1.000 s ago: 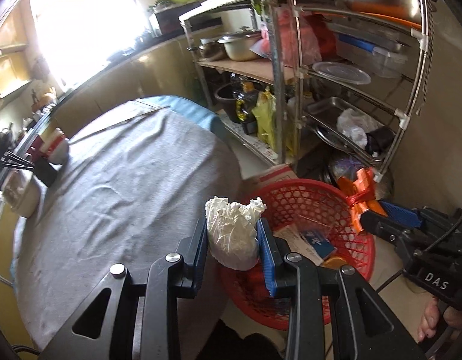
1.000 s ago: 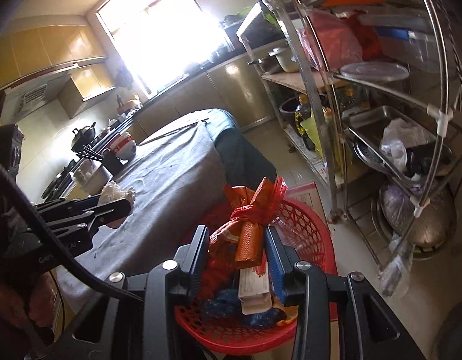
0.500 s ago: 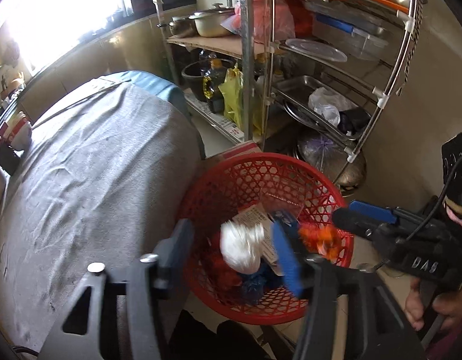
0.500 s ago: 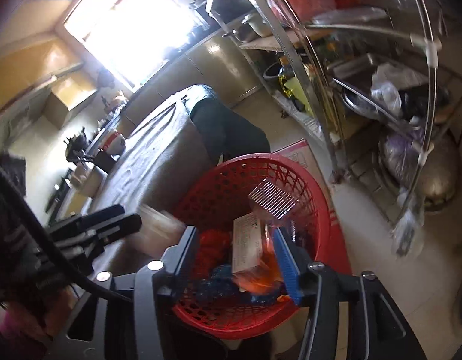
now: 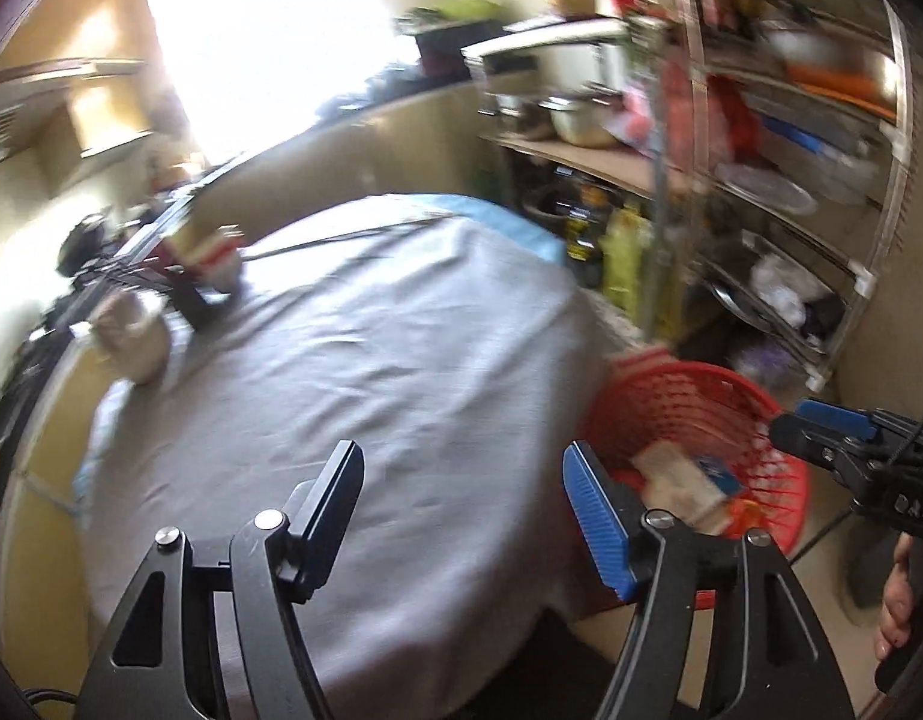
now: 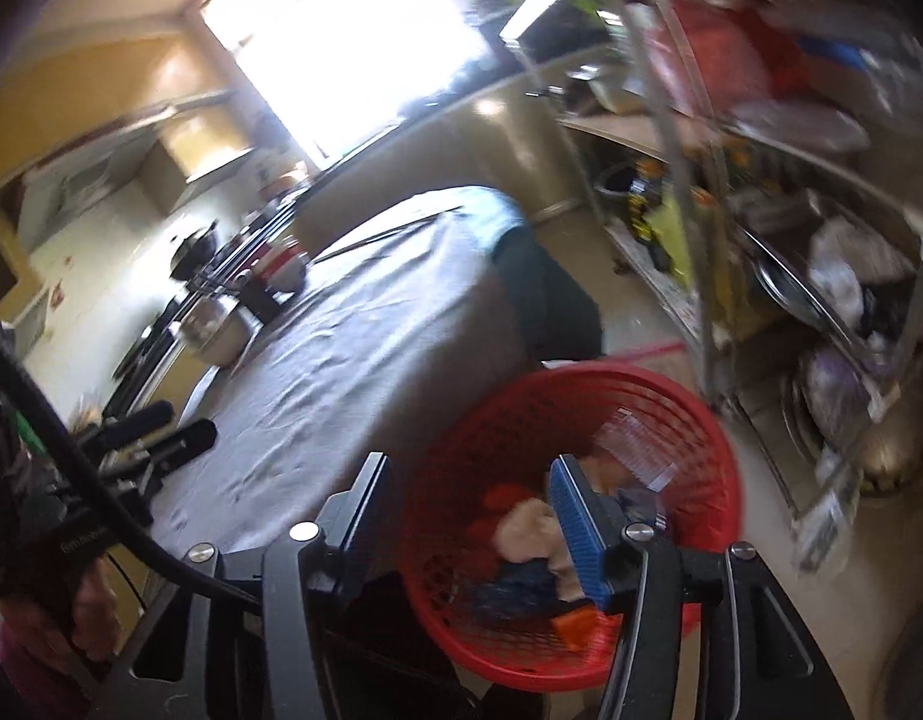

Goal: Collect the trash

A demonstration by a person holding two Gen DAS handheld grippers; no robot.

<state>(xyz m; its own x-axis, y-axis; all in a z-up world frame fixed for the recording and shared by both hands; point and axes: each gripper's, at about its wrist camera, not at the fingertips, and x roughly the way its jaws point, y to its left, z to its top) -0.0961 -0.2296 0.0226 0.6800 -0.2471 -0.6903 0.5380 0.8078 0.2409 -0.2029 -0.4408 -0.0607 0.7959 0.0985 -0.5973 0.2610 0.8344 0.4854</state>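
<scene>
The red mesh basket (image 5: pixel 710 402) stands on the floor at the table's right edge; it also shows in the right wrist view (image 6: pixel 611 396). Inside it lie the crumpled white tissue (image 6: pixel 524 531), the orange wrapper (image 6: pixel 575 630), a blue wrapper (image 6: pixel 515 591) and a flat packet (image 5: pixel 680 483). My left gripper (image 5: pixel 461 471) is open and empty above the grey tablecloth (image 5: pixel 365 360). My right gripper (image 6: pixel 470 489) is open and empty just above the basket's near rim. Both views are blurred.
Bowls and a black holder (image 5: pixel 194 294) stand at the table's far left. A metal rack (image 5: pixel 779 180) full of pots, bottles and containers stands right behind the basket. A counter runs under the bright window. The other gripper (image 5: pixel 851 444) shows at the right.
Both grippers opened and dropped their trash, the tissue and the orange wrapper, into the basket. Both have since pulled up and left toward the table.
</scene>
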